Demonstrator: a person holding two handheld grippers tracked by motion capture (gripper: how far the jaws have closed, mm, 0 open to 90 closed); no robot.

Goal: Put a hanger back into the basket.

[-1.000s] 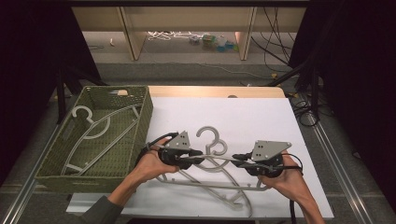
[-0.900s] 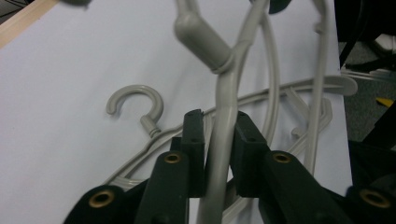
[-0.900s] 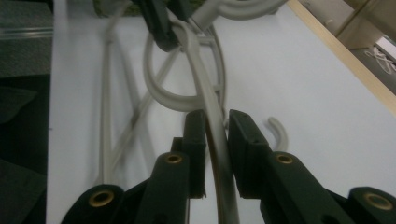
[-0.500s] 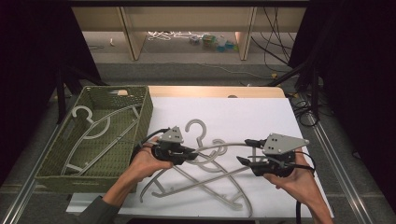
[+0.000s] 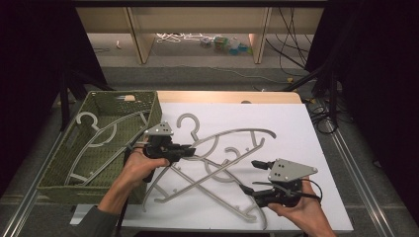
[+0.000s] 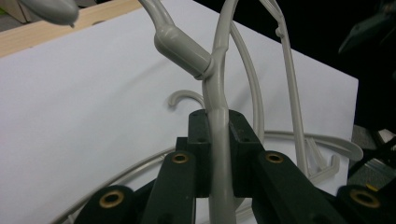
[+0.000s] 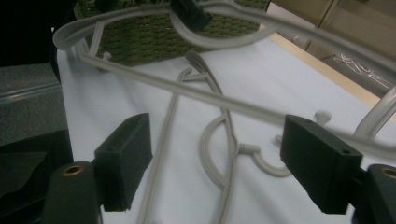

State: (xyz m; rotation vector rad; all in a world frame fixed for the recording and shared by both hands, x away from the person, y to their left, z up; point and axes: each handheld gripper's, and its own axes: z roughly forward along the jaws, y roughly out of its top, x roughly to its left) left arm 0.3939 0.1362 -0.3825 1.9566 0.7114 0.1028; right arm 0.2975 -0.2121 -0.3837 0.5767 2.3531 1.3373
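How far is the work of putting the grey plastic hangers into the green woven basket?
Done: one grey plastic hanger lies in the green woven basket. In hand: the left gripper is shut on a second hanger, tilted above the white sheet. The right gripper is open, holding nothing. Left: a third hanger lies on the sheet.

The left gripper [image 5: 190,150], held in the person's left hand [image 5: 138,165], points right across the tabletop, its black fingers [image 6: 201,140] pressed close together around a thin grey bar. The right gripper [image 5: 249,176] sits low in the right hand [image 5: 296,207], pointing left, its black fingers [image 7: 123,161] spread wide apart, gripping nothing.
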